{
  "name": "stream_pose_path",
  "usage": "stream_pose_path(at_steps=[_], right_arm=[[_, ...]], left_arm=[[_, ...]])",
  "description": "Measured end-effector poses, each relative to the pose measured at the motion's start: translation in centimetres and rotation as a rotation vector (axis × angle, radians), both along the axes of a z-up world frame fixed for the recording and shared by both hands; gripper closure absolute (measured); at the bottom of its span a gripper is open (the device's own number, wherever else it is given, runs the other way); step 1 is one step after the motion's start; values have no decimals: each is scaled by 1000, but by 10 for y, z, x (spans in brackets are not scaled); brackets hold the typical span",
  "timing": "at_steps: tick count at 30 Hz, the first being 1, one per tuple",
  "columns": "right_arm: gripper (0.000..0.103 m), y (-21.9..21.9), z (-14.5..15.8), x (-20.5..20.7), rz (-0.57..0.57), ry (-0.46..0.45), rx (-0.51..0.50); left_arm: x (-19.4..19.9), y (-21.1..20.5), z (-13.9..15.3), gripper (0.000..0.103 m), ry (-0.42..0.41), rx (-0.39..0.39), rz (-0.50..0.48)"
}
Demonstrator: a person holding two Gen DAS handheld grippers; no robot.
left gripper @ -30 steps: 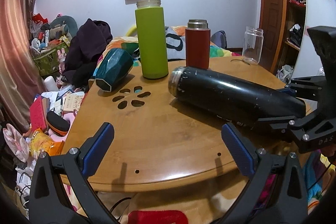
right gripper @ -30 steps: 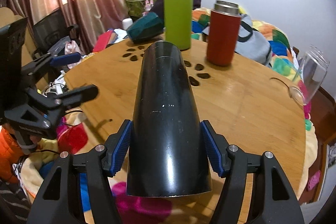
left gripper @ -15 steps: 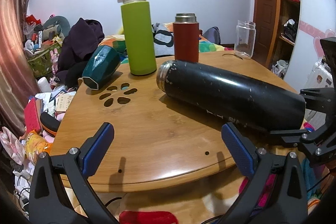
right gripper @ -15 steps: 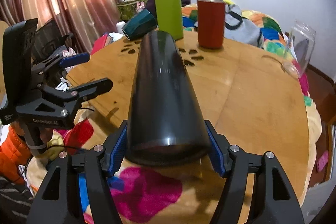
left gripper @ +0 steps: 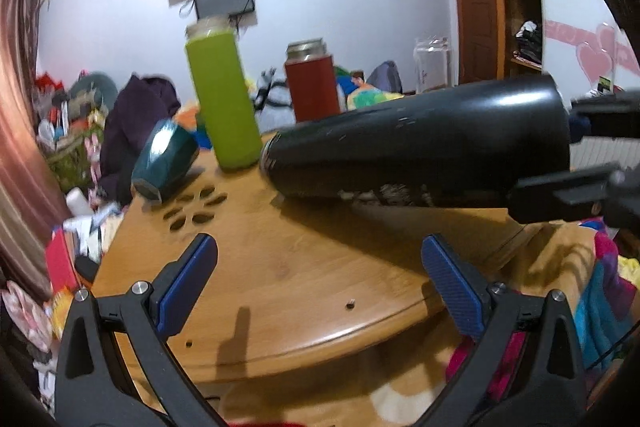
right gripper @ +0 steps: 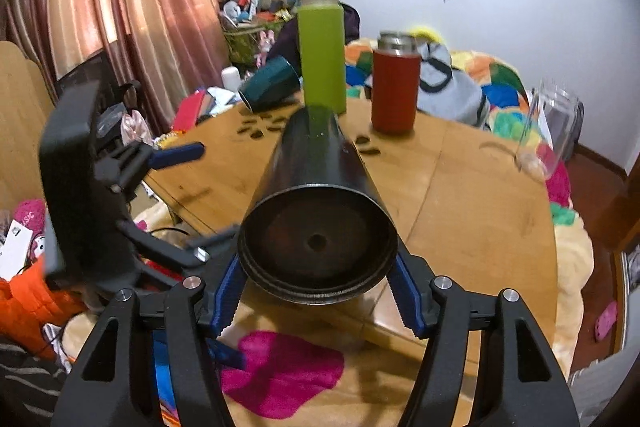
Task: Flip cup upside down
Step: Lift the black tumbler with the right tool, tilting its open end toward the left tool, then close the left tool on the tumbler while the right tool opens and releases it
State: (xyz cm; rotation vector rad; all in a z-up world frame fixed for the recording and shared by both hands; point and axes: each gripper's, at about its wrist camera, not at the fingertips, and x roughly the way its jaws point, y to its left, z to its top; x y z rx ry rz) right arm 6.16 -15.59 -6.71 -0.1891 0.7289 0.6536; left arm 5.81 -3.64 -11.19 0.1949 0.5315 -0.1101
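A long black cup [right gripper: 316, 195] is held in my right gripper [right gripper: 316, 291], shut on its base end. The cup is lifted off the wooden table [right gripper: 460, 195], tilted with its mouth end down toward the table and its base raised toward the camera. In the left wrist view the black cup [left gripper: 420, 143] crosses the right half, mouth near the table surface. My left gripper [left gripper: 320, 283] is open and empty over the table's near edge [left gripper: 304, 343], apart from the cup.
A tall green bottle [left gripper: 222, 99], a red flask [left gripper: 312, 83] and a clear glass jar [left gripper: 432, 63] stand at the back of the table. A teal cup [left gripper: 164, 159] lies on its side at the left. Cut-out holes [left gripper: 196, 211] mark the table top.
My right gripper has raised the black cup's base end, so the cup has tipped from lying flat to mouth down. The left gripper stayed open.
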Motion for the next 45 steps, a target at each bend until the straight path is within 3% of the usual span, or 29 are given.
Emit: stream_pose_path(at_steps=[9,16,23,32,37,45], right_arm=[[42,5,11,-2,22,-12,1],[42,6,17,-8,66,-20,-6],[40,4,21,-18,105,-30,0],[36,-13,40,-28,68,-105,21],[36,-28,47,-30,19,-128,55],[35,-43,46,-13,-70,-110,104]], left_arm=[[-3,-35,3,0,-154,81,-122],[-2,-40,9,0,-208,55,-151],[-4,-44,11,1,-235,68,-163],[-5,-47,17,12,-258,91,-158],[-4,-40,21,14,-265,47,-151],[-3,-30,37,25,-285,2,-128]])
